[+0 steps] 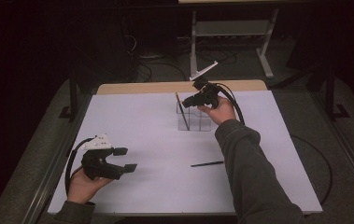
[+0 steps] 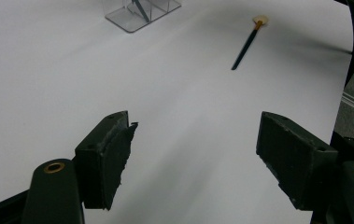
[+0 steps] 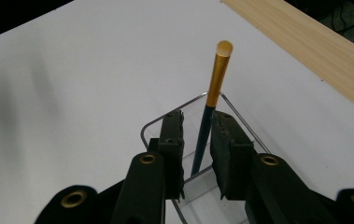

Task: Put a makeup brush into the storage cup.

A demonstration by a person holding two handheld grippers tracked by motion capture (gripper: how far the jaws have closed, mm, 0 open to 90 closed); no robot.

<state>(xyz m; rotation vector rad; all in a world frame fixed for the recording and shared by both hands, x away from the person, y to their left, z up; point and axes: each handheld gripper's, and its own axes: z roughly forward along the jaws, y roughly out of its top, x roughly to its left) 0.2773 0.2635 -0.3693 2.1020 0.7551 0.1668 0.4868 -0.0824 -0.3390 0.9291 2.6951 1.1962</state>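
The left tongs (image 1: 127, 159) are held low over the white bench (image 1: 142, 130), hand underneath, jaws wide apart with nothing between them. Far ahead of them lies a dark pencil (image 2: 248, 43). The right tongs (image 3: 197, 140) are held high on an outstretched arm, above a clear holder (image 3: 221, 105). A gold-ended pencil (image 3: 212, 100) stands in it, between jaws that are slightly released and not pressing it.

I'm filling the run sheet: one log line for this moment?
right claw: open around pencil in clear holder | left claw: open, empty | second pencil: on table
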